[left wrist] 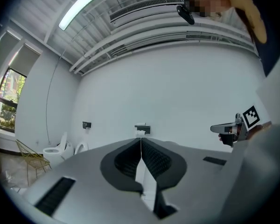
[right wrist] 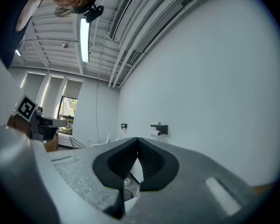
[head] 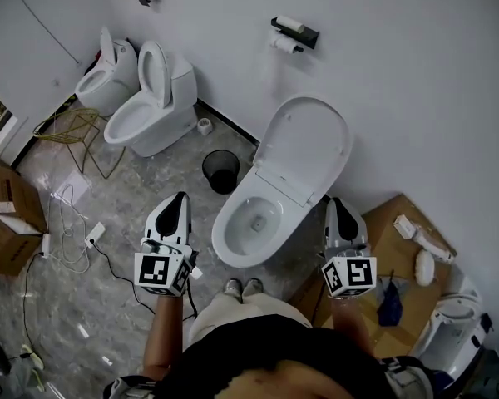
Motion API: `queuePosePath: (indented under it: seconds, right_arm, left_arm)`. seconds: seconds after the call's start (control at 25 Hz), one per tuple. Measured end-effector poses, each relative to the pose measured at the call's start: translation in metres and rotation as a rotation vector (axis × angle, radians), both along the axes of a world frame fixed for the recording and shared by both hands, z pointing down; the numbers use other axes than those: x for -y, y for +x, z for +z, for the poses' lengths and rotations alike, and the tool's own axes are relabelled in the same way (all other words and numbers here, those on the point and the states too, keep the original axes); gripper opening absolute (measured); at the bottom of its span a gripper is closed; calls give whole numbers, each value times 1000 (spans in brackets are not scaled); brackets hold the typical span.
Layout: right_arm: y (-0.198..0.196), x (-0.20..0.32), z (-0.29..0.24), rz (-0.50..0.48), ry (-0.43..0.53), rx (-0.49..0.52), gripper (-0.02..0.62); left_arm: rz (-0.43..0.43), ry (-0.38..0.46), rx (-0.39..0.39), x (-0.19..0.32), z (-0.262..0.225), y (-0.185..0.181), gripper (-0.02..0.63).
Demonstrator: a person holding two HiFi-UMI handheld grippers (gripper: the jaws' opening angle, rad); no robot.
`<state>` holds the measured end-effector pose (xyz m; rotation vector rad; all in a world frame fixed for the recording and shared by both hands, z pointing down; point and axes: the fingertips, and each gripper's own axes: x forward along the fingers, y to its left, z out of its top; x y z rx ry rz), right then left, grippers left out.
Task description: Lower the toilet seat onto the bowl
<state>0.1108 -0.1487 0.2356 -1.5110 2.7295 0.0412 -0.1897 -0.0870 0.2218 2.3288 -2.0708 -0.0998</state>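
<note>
Between the left hand-held gripper [head: 180,199] and the right hand-held gripper [head: 337,204] sits the bowl [head: 224,243]; beyond both tips the toilet seat [head: 303,144] stands raised. Each has its 2 jaws pressed together on nothing. Danger now: a nudge from closed tips gives no hold, so the seat could tip past balance and slam down, or a tip could skid off the glossy plastic.

White toilet seat [head: 303,148], black bin [head: 221,170]

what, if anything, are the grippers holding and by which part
Nothing is held: the left gripper and the right gripper are both shut and empty, clear of the raised white plastic toilet seat.
</note>
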Motion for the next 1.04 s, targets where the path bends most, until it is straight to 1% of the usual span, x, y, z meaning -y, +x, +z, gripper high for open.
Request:
queuePosePath:
  seconds: [0.12, 0.28, 0.4, 0.56, 0.68, 0.76, 0.84, 1.04]
  right_arm:
    - [2, -2, 1, 9, -17, 18, 6]
    - [3, -5, 1, 28, -27, 33, 6]
    - [0, -8, 1, 43, -20, 23, 6]
    - [-4, -8, 1, 49, -21, 3, 6]
    - [-6, -8, 2, 52, -23, -8, 5]
    - [-6, -7, 2, 52, -27, -8, 5]
    - [-7, -3, 2, 52, -29, 4, 5]
    - [-8, 5, -1, 57, -22, -4, 5]
  left_arm:
    - [1, 2, -21, -7, -11, 5, 6]
    - [14, -14, -12, -18, -2, 8, 6]
    - [-18, -43, -4, -24, 2, 1, 6]
    - [-38, -59, -8, -23, 10, -8, 6]
    - [-41, -40, -3, -20, 3, -8, 6]
    - [-31, -5, -5, -18, -5, -6, 6]
    - [-32, 0, -10, -14, -6, -7, 5]
    - [13, 28, 15, -2, -5, -3, 5]
